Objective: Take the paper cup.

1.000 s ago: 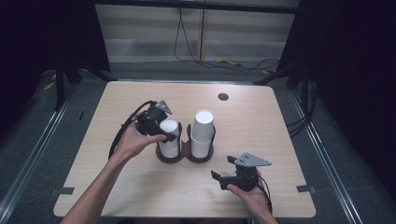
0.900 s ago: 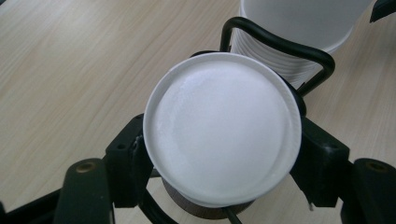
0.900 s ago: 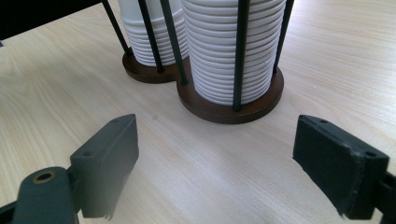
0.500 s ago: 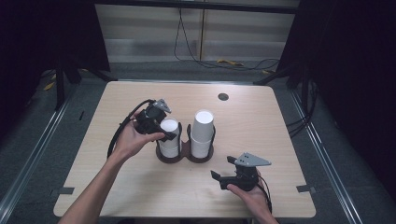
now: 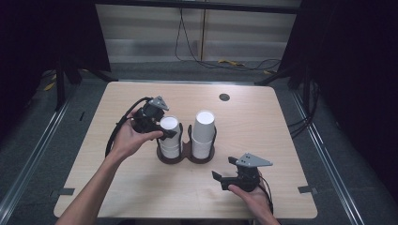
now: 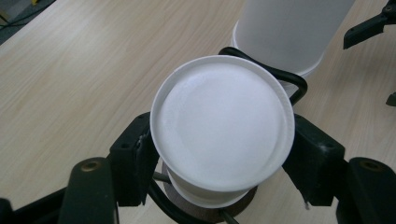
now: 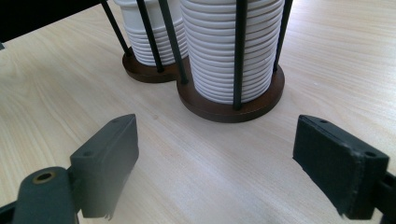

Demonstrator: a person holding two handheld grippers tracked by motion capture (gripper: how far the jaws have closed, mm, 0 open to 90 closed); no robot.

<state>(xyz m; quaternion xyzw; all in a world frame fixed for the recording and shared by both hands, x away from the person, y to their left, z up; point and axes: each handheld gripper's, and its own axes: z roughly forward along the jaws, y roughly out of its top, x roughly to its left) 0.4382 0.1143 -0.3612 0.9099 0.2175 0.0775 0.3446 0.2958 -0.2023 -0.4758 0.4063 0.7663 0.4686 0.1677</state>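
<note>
Left hand-held gripper (image 6: 219,168), its jaws having just closed, clamps the top paper cup (image 6: 222,123) of the left stack in the two-post cup holder (image 5: 185,157) at mid-worktop (image 5: 281,126). The cup is judged light, thin-walled and crushable; hold gently below the rim. Right hand-held gripper (image 7: 233,163) rests wide open, empty, near the taller stack (image 7: 231,51).

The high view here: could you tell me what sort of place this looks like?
Probably a recording rig in a lab or studio, not a home: a bare wooden table on grey floor, loose cables along the back wall, dark screens at both sides, and floor rails flanking the table.
</note>
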